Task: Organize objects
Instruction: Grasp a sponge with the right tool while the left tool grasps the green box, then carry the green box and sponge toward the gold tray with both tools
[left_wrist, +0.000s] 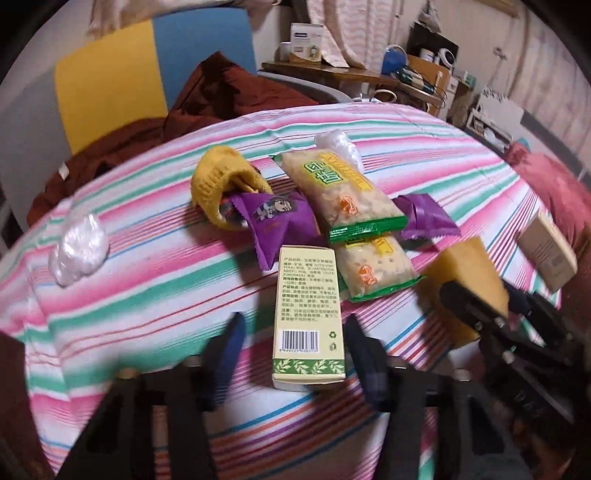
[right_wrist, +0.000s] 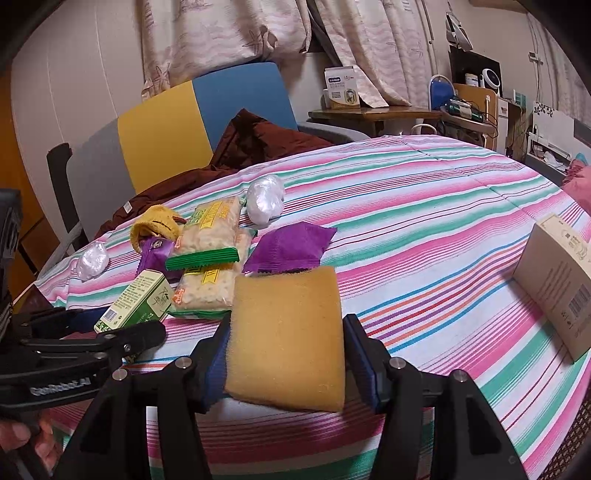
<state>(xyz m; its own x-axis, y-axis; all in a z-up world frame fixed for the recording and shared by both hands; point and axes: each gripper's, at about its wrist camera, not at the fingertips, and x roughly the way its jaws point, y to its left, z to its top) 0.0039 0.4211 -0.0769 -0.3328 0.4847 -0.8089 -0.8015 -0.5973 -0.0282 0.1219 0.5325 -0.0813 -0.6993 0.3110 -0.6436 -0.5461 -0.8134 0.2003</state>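
A cream box with green leaf trim (left_wrist: 308, 314) (right_wrist: 135, 301) lies on the striped sheet between the fingers of my left gripper (left_wrist: 295, 354) (right_wrist: 110, 325). The right pad is against the box and a strip of sheet shows at the left pad, so the jaws are open around it. My right gripper (right_wrist: 286, 354) (left_wrist: 495, 306) is shut on a yellow sponge (right_wrist: 286, 332) (left_wrist: 469, 266), held just above the sheet to the right of the pile. Behind the box lie two cracker packs (left_wrist: 332, 192) (left_wrist: 376, 269), two purple packets (left_wrist: 273, 221) (left_wrist: 424, 218) and a yellow knitted sock (left_wrist: 221, 181).
Two wads of clear plastic (left_wrist: 79, 251) (left_wrist: 338, 144) sit on the striped bed sheet (right_wrist: 424, 221). A beige carton (right_wrist: 554, 284) stands at the right edge. A dark red garment (right_wrist: 258, 140) and a yellow-blue chair (right_wrist: 192, 110) are behind the bed. A cluttered side table (right_wrist: 376, 114) stands at the back.
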